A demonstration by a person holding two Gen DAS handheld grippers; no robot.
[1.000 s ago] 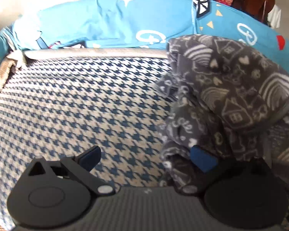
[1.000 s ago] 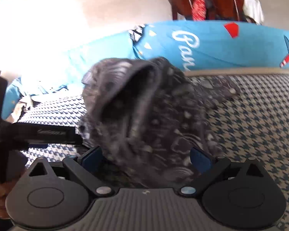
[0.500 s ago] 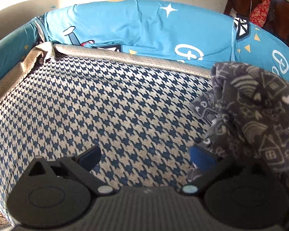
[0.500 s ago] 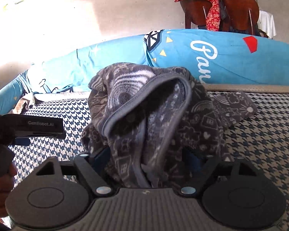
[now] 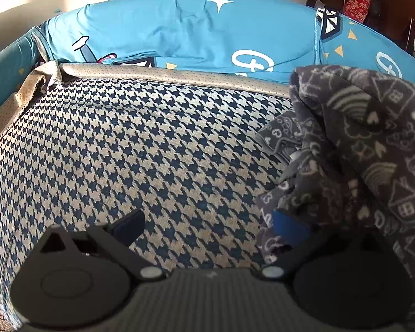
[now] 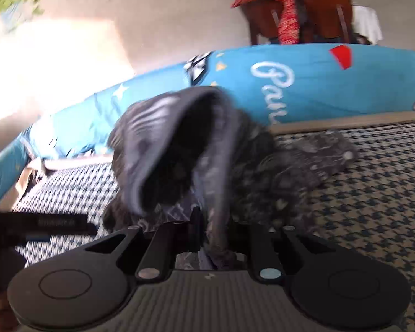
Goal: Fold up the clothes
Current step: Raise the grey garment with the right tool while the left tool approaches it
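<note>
garment [image 6: 207,149]: soft, light fleece, likely floppy | your right gripper [image 6: 199,235] pinched its hem | your left gripper [image 5: 207,227] gaped, empty | best hold: another hem corner

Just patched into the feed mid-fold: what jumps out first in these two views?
The grey patterned garment, bunched up and rising from the right gripper, which is shut on it. It sits on a blue houndstooth surface, backed by a bright blue printed sheet. The left gripper is open beside the cloth.
</note>
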